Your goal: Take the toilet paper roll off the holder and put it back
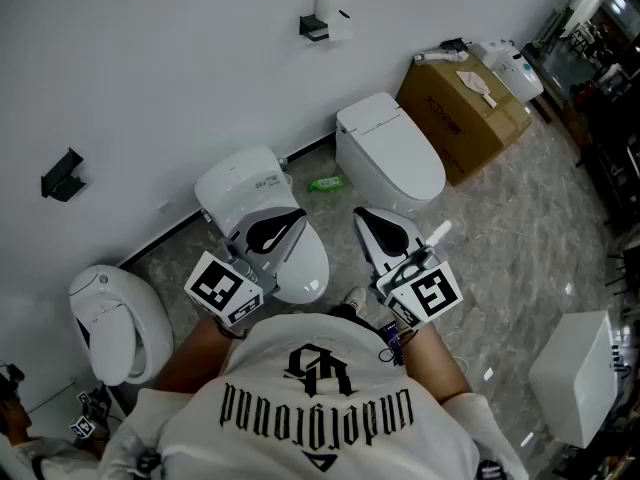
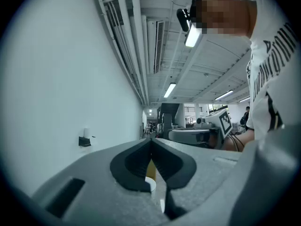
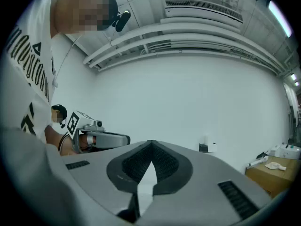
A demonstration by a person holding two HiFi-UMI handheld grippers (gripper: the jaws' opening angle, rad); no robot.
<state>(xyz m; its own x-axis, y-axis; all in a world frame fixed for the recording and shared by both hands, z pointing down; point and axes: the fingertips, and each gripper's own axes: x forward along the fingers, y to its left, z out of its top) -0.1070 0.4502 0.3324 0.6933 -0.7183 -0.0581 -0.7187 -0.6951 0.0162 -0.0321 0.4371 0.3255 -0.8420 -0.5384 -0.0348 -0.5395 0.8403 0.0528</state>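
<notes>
A white toilet paper roll (image 1: 327, 7) sits on a black holder (image 1: 313, 28) high on the white wall, far ahead of both grippers. The left gripper view shows the roll (image 2: 86, 133) small at the left, and the right gripper view shows the roll (image 3: 205, 141) to the right of centre. My left gripper (image 1: 298, 214) is held over a toilet, its jaw tips touching with nothing between them. My right gripper (image 1: 362, 213) hangs beside it, also shut and empty. Both point toward the wall.
Three white toilets stand along the wall: one (image 1: 238, 180) under the left gripper, one (image 1: 390, 153) to the right, one (image 1: 115, 318) at the lower left. A cardboard box (image 1: 462, 113) sits at the right. A second black holder (image 1: 63, 176) is on the wall at the left.
</notes>
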